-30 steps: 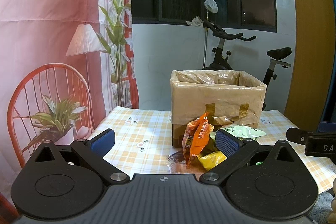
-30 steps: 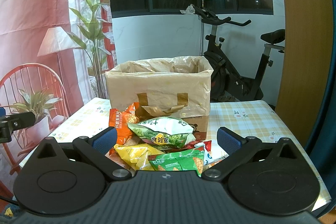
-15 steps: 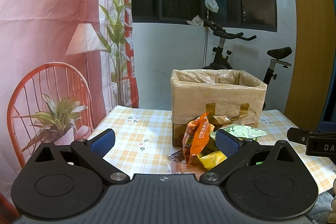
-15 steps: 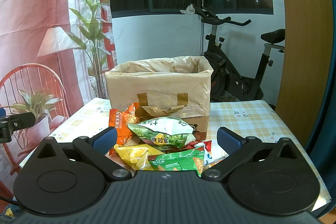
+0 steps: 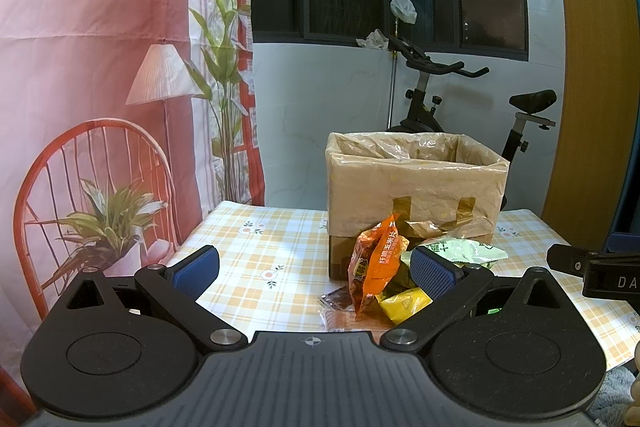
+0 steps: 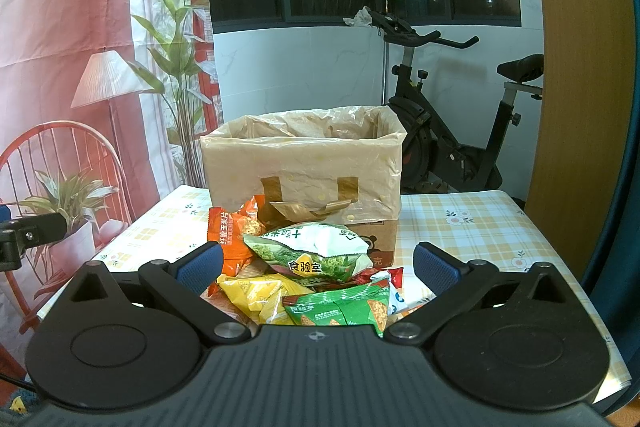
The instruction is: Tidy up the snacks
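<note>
A pile of snack bags lies on the checked tablecloth in front of a cardboard box [image 6: 300, 179] lined with a plastic bag. In the right wrist view I see an orange bag [image 6: 230, 239], a white-and-green bag [image 6: 316, 253], a yellow bag [image 6: 256, 293] and a green bag [image 6: 344, 309]. My right gripper [image 6: 316, 267] is open, its fingers straddling the pile from the near side, touching nothing. The left wrist view shows the box [image 5: 412, 187], the orange bag [image 5: 376, 263] standing on edge and the yellow bag [image 5: 404, 303]. My left gripper [image 5: 314, 267] is open and holds nothing, left of the pile.
The table [image 5: 256, 255] has bare cloth to the left of the box. An exercise bike [image 6: 452, 131] stands behind the table. A printed curtain [image 5: 100, 87] hangs at left and a wooden panel [image 6: 580, 67] at right. The other gripper's tip [image 5: 592, 267] shows at the right edge.
</note>
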Demonstrator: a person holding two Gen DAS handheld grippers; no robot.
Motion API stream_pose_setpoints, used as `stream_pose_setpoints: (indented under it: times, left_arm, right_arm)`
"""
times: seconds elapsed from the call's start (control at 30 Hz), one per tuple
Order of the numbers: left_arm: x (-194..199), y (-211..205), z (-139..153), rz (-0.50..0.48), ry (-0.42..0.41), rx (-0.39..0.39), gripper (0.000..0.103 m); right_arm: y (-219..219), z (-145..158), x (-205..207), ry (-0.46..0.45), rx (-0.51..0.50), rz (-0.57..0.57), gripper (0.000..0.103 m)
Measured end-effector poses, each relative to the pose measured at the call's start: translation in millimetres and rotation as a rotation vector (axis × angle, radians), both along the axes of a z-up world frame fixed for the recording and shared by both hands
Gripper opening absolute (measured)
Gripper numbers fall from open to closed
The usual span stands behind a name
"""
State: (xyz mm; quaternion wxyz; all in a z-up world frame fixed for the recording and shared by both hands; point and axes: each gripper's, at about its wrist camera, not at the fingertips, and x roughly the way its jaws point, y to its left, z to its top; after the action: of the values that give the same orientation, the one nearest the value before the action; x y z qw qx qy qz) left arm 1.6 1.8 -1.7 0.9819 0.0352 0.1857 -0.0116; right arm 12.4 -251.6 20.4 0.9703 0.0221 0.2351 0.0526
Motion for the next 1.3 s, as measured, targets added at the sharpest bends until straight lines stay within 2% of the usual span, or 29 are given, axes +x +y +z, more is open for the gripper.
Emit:
stream_pose_setpoints:
  times: [0.43, 0.57, 0.73, 0.9, 1.0, 1.13, 1.3]
  left_arm:
    - [1.7, 2.3, -1.9, 0.001, 0.006, -0.006, 0.102]
    - [13.1, 9.8, 1.1, -0.002, -0.008, -0.009, 0.102]
    - [38.2, 23.7, -5.8, 0.024, 0.002, -0.051, 0.102]
    - [65.0, 24.0, -30.0, 0.024, 0.049, -0.055, 0.102]
    - [81.5, 17.2, -52.1, -0.008, 0.087, -0.02, 0.102]
    - [102.2, 3.9, -81.0, -0.072, 0.168, 0.018, 0.101]
    - [118.1, -3.3, -108.9, -0.133, 0.247, -0.014, 0.097]
  right_arm:
    - [-0.3, -0.7, -0.8, 0.005, 0.002, -0.001, 0.103]
    - [0.1, -1.0, -1.3, 0.004, 0.004, 0.001, 0.103]
    - [-2.8, 0.5, 11.8, -0.066, -0.005, 0.007, 0.103]
    - [-9.0, -15.3, 36.8, -0.095, -0.032, -0.013, 0.103]
    - [-13.6, -29.9, 51.1, -0.065, -0.048, -0.033, 0.103]
    - [-27.1, -46.2, 66.3, -0.026, -0.016, -0.039, 0.103]
    - [-36.3, -54.7, 83.3, -0.033, -0.01, -0.04, 0.103]
